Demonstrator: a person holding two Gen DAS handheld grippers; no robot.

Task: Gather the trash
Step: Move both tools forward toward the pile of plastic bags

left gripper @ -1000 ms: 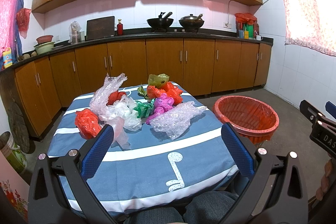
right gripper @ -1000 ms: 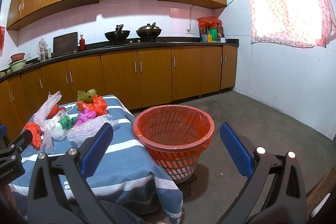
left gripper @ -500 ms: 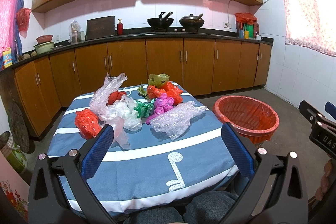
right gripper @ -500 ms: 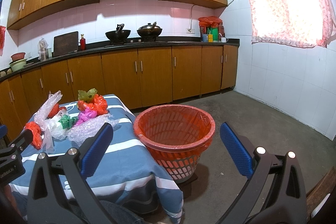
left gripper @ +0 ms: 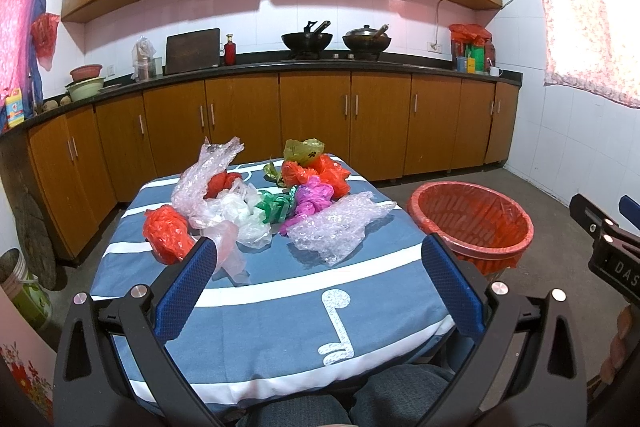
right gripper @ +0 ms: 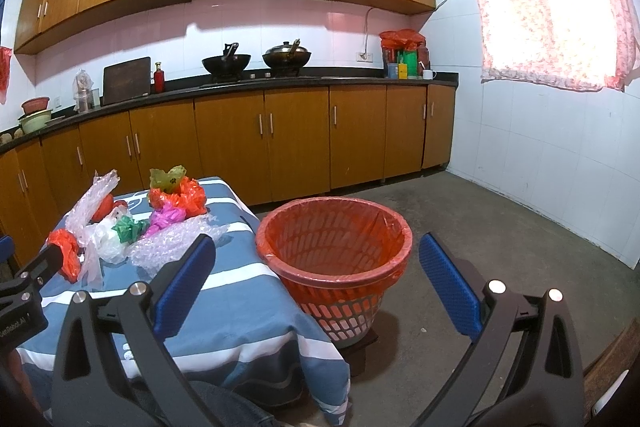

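the table (left gripper: 280,307) wore a blue cloth with white stripes and a white music note, and the trash lay in a loose heap on its far half. from the left: a red bag (left gripper: 166,233) at the cloth's left edge, then a long strip of bubble wrap (left gripper: 204,175) rising over a second red wad, then clear bags (left gripper: 244,215) bunched against it. a green bag (left gripper: 276,205) sat touching a pink bag (left gripper: 310,197); behind them were an orange bag (left gripper: 320,171) and an olive one (left gripper: 302,151) at the far edge. a wider sheet of bubble wrap (left gripper: 336,223) lay nearest the table's right side.

the left gripper (left gripper: 320,283) hung above the near half of the table, its blue pads spread wide with nothing between them — the heap sat beyond the tips.

right of the table, on the concrete floor, stood the bin (right gripper: 336,259), a slatted basket lined with an orange bag, close to the cloth's hanging corner. nothing showed inside it but the liner.

the right gripper (right gripper: 316,279) was held out over the floor facing the bin, fingers wide apart and bare — the bin's rim framed between them.
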